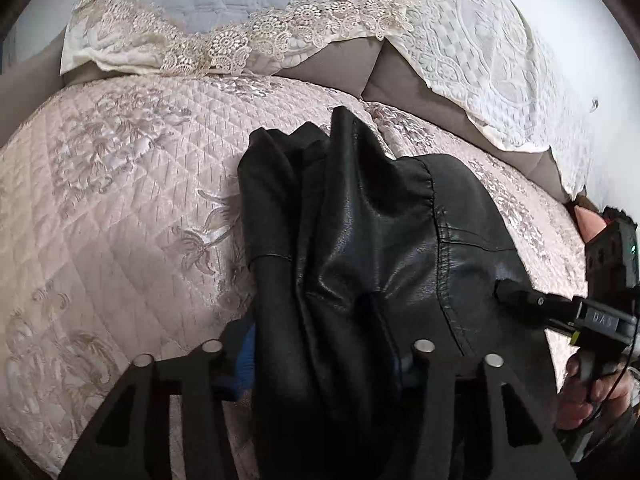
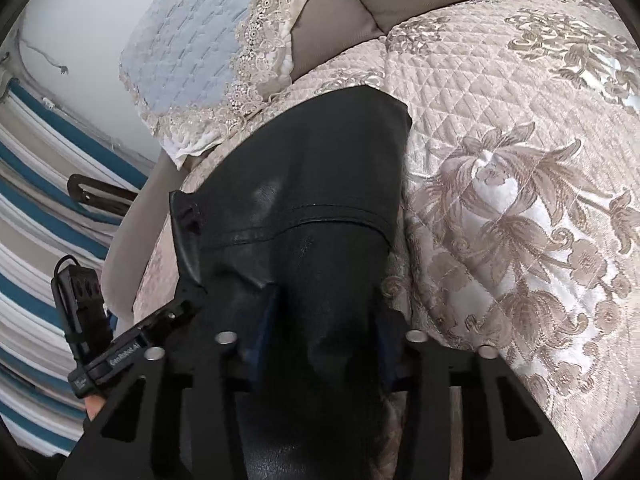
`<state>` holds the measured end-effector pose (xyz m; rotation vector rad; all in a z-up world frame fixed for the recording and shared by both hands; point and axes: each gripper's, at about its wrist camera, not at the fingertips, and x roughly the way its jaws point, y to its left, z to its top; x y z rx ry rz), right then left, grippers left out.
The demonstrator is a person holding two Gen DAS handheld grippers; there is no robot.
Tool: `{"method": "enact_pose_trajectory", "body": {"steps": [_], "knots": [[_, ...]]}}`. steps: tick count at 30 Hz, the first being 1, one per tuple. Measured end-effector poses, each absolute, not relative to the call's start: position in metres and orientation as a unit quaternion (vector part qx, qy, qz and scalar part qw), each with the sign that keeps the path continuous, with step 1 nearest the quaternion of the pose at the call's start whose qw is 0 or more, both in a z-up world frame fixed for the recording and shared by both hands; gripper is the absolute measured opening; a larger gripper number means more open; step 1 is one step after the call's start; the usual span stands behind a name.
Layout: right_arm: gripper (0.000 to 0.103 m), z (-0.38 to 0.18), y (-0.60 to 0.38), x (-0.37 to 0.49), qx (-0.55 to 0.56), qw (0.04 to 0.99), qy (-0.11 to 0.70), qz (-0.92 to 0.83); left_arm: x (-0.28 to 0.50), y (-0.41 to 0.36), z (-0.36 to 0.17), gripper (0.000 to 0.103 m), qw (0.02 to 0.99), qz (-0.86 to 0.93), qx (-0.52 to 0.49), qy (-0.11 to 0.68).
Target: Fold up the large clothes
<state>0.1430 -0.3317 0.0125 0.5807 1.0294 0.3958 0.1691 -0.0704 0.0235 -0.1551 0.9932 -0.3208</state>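
Both grippers, left gripper (image 1: 324, 356) and right gripper (image 2: 320, 332), clamp a creased, glossy black leather jacket (image 1: 380, 248) on the quilted floral bedspread (image 1: 120, 200), which lies open to the left.

A black leather-look jacket (image 1: 360, 240) lies bunched on a sofa seat covered with a pale pink quilted, flower-embroidered throw (image 1: 120, 200). The garment is glossy and creased, gathered into thick lengthwise folds, with stitched seams and a puckered gathered seam across it. Its far end reaches toward the back edge of the seat, near the lace-trimmed cushions (image 1: 224, 4).
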Motion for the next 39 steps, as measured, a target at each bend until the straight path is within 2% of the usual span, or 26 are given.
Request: {"method": "enact_pose_trajectory", "body": {"steps": [2,5,14,15,16,19,22,25,27,28,29,33,38,39], "knots": [[0.028,0.022,-0.329,0.142,0.265,0.816,0.478,0.189,0.168,-0.072,0.029,0.036,0.866,-0.152,-0.064,0.472],[0.024,0.033,-0.323,0.141,0.254,0.821,0.474,0.191,0.167,-0.071,0.034,0.029,0.868,-0.152,-0.057,0.47],[0.021,0.064,-0.309,0.132,0.246,0.83,0.456,0.206,0.159,-0.061,0.063,0.014,0.879,-0.155,-0.057,0.448],[0.021,0.067,-0.307,0.132,0.245,0.831,0.455,0.208,0.159,-0.059,0.066,0.011,0.881,-0.154,-0.056,0.444],[0.021,0.07,-0.305,0.131,0.245,0.831,0.452,0.211,0.158,-0.057,0.071,0.001,0.884,-0.157,-0.056,0.436],[0.02,0.075,-0.296,0.132,0.24,0.833,0.446,0.22,0.156,-0.059,0.088,0.001,0.891,-0.171,-0.05,0.417],[0.02,0.072,-0.293,0.138,0.234,0.835,0.452,0.211,0.162,-0.062,0.084,0.001,0.89,-0.169,-0.037,0.422],[0.021,0.057,-0.302,0.138,0.239,0.827,0.471,0.193,0.169,-0.05,0.068,0.005,0.879,-0.165,-0.06,0.443],[0.021,0.05,-0.308,0.134,0.244,0.824,0.478,0.184,0.17,-0.043,0.06,0.017,0.876,-0.158,-0.067,0.45],[0.021,0.048,-0.31,0.133,0.246,0.823,0.479,0.183,0.17,-0.042,0.057,0.036,0.875,-0.159,-0.071,0.452],[0.021,0.047,-0.311,0.132,0.247,0.822,0.479,0.182,0.171,-0.041,0.052,0.05,0.873,-0.157,-0.071,0.456],[0.022,0.049,-0.309,0.135,0.236,0.825,0.48,0.184,0.174,-0.04,0.037,0.058,0.858,-0.166,-0.094,0.477],[0.023,0.045,-0.311,0.135,0.236,0.822,0.483,0.188,0.176,-0.036,0.033,0.076,0.85,-0.179,-0.132,0.477],[0.023,0.044,-0.311,0.134,0.237,0.822,0.483,0.188,0.181,-0.037,0.027,0.077,0.843,-0.183,-0.134,0.487]]}}
